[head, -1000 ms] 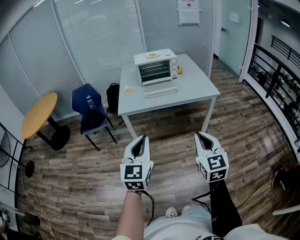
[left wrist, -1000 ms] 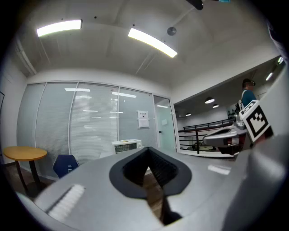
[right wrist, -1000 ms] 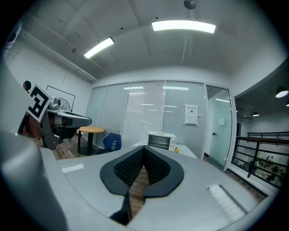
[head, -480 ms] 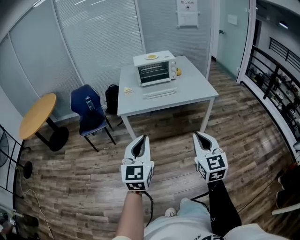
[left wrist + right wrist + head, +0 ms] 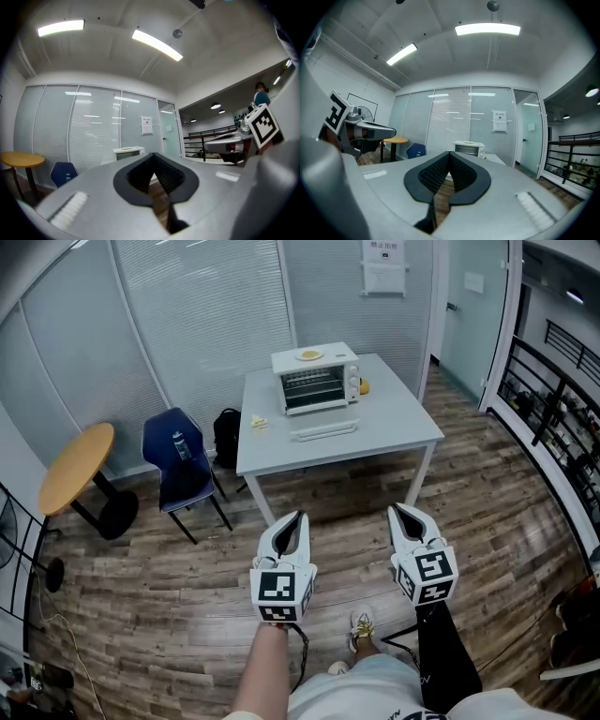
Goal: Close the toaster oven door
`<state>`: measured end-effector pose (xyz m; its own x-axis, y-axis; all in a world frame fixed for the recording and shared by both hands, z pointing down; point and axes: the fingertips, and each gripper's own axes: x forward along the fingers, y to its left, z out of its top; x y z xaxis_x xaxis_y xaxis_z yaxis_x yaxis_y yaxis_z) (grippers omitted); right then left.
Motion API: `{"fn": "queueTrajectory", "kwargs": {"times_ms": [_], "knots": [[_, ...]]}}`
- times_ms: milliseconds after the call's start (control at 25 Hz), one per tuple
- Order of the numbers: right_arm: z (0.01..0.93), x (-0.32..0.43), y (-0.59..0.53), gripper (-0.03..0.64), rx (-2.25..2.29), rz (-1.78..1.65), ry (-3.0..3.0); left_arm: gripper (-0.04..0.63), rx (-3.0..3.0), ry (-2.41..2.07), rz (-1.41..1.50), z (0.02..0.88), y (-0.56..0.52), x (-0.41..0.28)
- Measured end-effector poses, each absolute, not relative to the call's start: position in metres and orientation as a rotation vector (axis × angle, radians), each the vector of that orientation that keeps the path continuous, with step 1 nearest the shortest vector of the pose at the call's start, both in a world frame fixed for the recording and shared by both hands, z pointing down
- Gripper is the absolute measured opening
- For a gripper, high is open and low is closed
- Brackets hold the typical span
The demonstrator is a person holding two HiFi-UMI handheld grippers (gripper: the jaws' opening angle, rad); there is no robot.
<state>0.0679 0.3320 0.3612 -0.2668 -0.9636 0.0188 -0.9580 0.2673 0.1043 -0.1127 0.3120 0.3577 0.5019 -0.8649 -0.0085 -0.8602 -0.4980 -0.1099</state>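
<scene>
The white toaster oven (image 5: 316, 379) stands at the back of a grey table (image 5: 394, 427), far ahead of me. Its door (image 5: 323, 430) lies open, folded down flat toward the table's front. Both grippers hang over the wood floor, well short of the table. The left gripper (image 5: 298, 515) is shut with nothing in it, and so is the right gripper (image 5: 396, 508). In the left gripper view the oven (image 5: 127, 153) is small beyond the shut left gripper (image 5: 152, 154). The right gripper view shows the oven (image 5: 469, 149) past the shut right gripper (image 5: 449, 153).
A blue chair (image 5: 178, 460) and a black bag (image 5: 225, 432) sit left of the table, with a round yellow table (image 5: 77, 468) farther left. A black railing (image 5: 553, 390) runs along the right. A small yellow thing (image 5: 364, 386) lies beside the oven.
The table and oven have shifted slightly in the head view. A shoe now shows on the floor between the grippers, and the left gripper sits a little further right.
</scene>
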Motion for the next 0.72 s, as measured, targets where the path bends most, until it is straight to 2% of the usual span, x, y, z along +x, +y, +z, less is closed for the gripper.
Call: {"fn": "queueTrajectory", "kwargs": {"times_ms": [720], "knots": [[0.365, 0.099, 0.162, 0.002, 1.746, -0.103, -2.533, 0.054, -2.589, 1.574, -0.103, 0.359, 0.151, -0.074]]}}
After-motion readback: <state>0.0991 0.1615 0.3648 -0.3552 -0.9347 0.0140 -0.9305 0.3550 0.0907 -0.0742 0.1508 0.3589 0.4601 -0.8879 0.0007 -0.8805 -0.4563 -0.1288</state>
